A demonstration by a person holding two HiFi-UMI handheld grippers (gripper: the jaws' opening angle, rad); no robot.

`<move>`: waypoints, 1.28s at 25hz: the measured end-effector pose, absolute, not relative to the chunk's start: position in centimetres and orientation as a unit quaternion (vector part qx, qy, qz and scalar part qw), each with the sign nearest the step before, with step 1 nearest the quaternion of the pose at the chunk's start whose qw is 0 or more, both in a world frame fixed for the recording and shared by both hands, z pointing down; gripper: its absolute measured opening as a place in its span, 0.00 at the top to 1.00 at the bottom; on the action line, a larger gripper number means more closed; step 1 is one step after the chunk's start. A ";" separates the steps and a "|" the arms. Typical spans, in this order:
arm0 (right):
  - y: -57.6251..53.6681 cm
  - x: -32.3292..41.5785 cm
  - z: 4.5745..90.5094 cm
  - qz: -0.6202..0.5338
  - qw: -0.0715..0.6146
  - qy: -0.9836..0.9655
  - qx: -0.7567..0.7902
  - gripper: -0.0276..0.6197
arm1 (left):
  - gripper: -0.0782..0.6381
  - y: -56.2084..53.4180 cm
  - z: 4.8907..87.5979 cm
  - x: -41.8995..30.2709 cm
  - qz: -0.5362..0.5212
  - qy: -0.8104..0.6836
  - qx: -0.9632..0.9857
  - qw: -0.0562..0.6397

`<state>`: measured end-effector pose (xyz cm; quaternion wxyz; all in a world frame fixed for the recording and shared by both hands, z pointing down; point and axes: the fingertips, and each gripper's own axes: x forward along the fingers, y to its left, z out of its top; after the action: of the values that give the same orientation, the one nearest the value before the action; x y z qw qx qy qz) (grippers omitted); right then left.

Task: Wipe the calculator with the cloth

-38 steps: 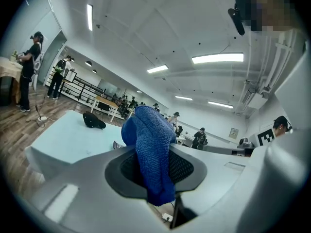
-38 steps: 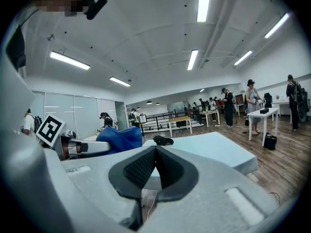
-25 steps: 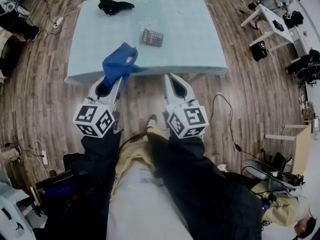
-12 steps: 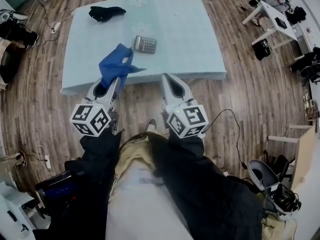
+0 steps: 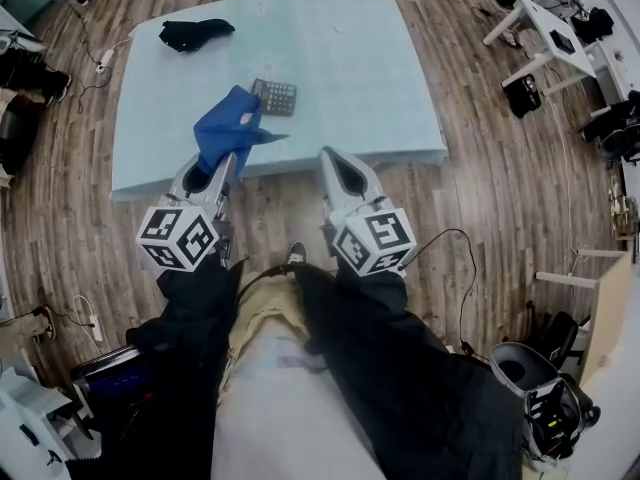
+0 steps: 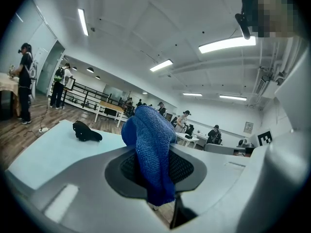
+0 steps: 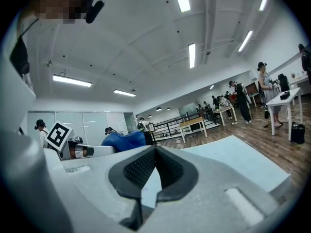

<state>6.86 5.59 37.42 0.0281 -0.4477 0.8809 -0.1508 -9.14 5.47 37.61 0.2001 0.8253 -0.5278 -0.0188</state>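
The dark calculator [image 5: 273,96] lies flat on the pale blue table [image 5: 330,58], left of its middle. My left gripper [image 5: 226,158] is shut on the blue cloth [image 5: 228,126], which bunches up over the table's near edge, just short of the calculator. In the left gripper view the blue cloth [image 6: 148,132] sticks up between the jaws of the left gripper [image 6: 156,174] and hides the calculator. My right gripper [image 5: 331,154] is shut on nothing, off the table's near edge. In the right gripper view the right gripper [image 7: 155,150] has its pads pressed together, with the blue cloth [image 7: 124,140] at left.
A black bundle [image 5: 193,33] lies at the table's far left corner, also the black bundle [image 6: 86,131] in the left gripper view. White desks [image 5: 545,38] and bags stand at the right on the wood floor. Cables run on the floor [image 5: 455,268]. People stand far off.
In the head view the table and calculator have slid left and nearer to the grippers. The cloth now overlaps the table's near edge. Both grippers keep their states.
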 end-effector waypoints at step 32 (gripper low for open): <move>-12.8 2.6 40.2 -0.182 -0.018 0.856 -0.483 0.96 | 0.76 -14.4 39.6 -13.5 -0.018 -0.499 0.836 0.229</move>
<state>2.62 -12.84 40.17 -0.0175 -0.4833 0.8561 -0.1821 -13.54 -14.40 39.63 0.2287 0.8355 -0.4993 -0.0179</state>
